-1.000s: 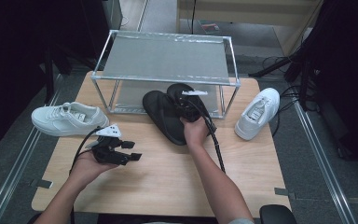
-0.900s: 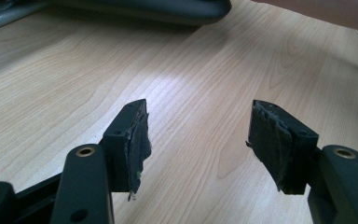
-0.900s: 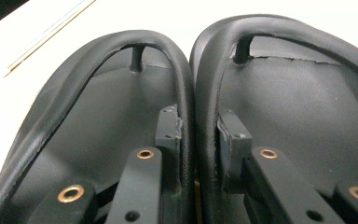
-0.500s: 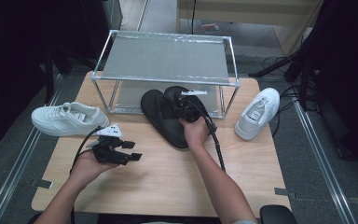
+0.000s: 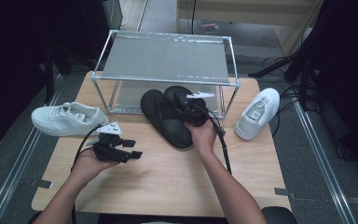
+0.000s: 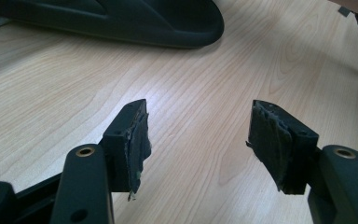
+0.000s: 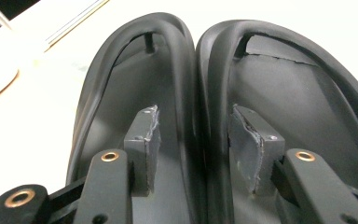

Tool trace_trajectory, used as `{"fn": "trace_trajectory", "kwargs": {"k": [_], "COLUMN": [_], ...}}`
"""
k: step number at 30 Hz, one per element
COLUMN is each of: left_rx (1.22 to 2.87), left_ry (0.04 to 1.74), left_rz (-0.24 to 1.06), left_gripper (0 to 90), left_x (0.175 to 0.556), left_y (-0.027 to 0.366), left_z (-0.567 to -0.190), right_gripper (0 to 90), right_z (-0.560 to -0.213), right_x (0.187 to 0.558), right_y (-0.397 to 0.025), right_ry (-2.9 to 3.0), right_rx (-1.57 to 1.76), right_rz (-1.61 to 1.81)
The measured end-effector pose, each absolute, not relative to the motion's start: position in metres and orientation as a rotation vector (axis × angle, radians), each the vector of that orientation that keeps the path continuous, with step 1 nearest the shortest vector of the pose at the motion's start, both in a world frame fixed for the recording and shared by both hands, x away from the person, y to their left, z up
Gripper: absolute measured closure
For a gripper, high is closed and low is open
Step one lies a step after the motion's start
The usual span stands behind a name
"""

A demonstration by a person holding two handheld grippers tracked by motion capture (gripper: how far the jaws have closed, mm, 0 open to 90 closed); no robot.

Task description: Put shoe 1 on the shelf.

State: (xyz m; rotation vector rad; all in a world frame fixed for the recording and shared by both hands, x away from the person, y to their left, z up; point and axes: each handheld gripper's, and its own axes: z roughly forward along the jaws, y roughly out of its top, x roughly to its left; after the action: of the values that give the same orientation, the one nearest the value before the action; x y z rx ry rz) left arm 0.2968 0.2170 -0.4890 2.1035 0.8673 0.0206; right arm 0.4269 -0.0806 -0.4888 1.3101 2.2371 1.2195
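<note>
At the middle of the tabletop (image 5: pixel 168 182), just in front of a wire rack (image 5: pixel 165 58), lie two black flip-flops (image 5: pixel 168 116) side by side, their inner edges touching, toes toward the rack's lower level. The right tool (image 5: pixel 193 112) sits on them: in the right gripper view its jaws straddle the two touching inner rims (image 7: pixel 196 93), one jaw inside each sandal, and they look pinched on that pair of edges, though how firm the grip is cannot be judged. The left tool (image 5: pixel 129 154) rests in the person's left hand (image 5: pixel 91 163) nearer the front edge, jaws spread wide and holding nothing; its own view looks over bare wood toward the heel of one sandal (image 6: pixel 121 21). As a judgement, the work is at the grasp stage: the pair seems gathered and taken hold of, but it rests on the wood and is not yet on or under the rack, so the lift and placing remain. One white sneaker (image 5: pixel 67 119) lies at the left edge, another (image 5: pixel 258 113) at the right, both untouched. Pale wood grain covers the surface; grey floor, cables and dark surroundings lie around it.
</note>
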Motion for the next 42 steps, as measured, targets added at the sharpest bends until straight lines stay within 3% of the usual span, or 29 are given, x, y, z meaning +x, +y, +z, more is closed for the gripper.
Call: {"fn": "trace_trajectory", "kwargs": {"k": [28,39,42], "left_rx": [2.106,2.110,2.118], "left_ry": [0.824,0.821,0.810], "left_rz": [0.019,0.022,0.033], "left_gripper": [38.6,44.3,49.7], "left_x": [0.331,0.351,0.359], "left_y": [0.200,0.192,0.189], "left_z": [-0.487,-0.481,-0.475], "right_gripper": [57.1,66.2,69.2], "right_z": [-0.489,-0.499,-0.500], "right_x": [0.364,0.339,0.337], "right_y": [-0.127,-0.144,-0.143], "right_ry": [2.340,2.361,2.371], "right_rx": [1.235,1.168,1.161], "right_rz": [1.306,1.329,1.333]}}
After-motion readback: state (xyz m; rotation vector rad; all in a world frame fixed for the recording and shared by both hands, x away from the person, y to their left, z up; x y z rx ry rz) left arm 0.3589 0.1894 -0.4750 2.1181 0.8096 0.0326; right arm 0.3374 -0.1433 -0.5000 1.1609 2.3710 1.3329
